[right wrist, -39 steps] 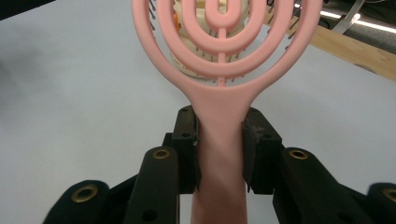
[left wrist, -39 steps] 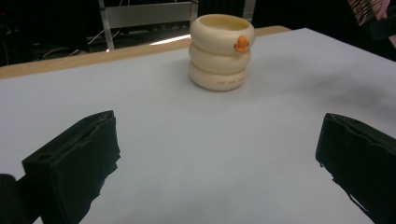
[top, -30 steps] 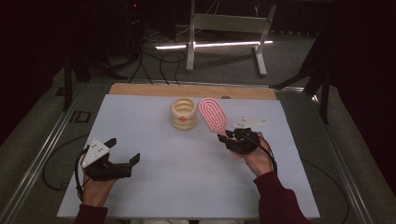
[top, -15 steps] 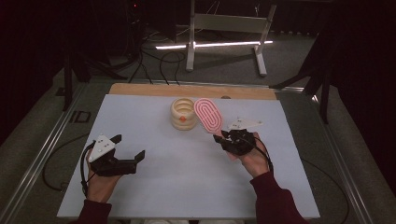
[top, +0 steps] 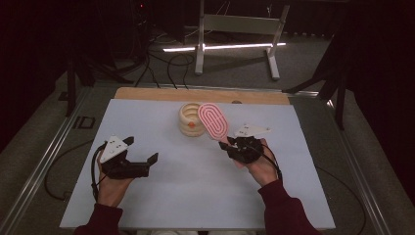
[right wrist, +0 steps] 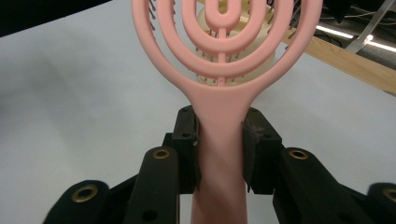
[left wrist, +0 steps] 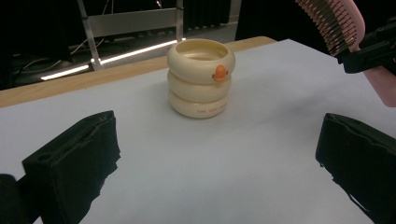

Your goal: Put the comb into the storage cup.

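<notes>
- Cream ringed cup (left wrist: 201, 78): a line of small dark printed characters stands on the lowest ring, front face, in the left gripper view. The characters are too small and blurred to be read.
- Same cup: an orange raised mark (left wrist: 219, 73) sits on the top ring; it carries no lettering.
- No other text, number, brand or sign is legible.
</notes>
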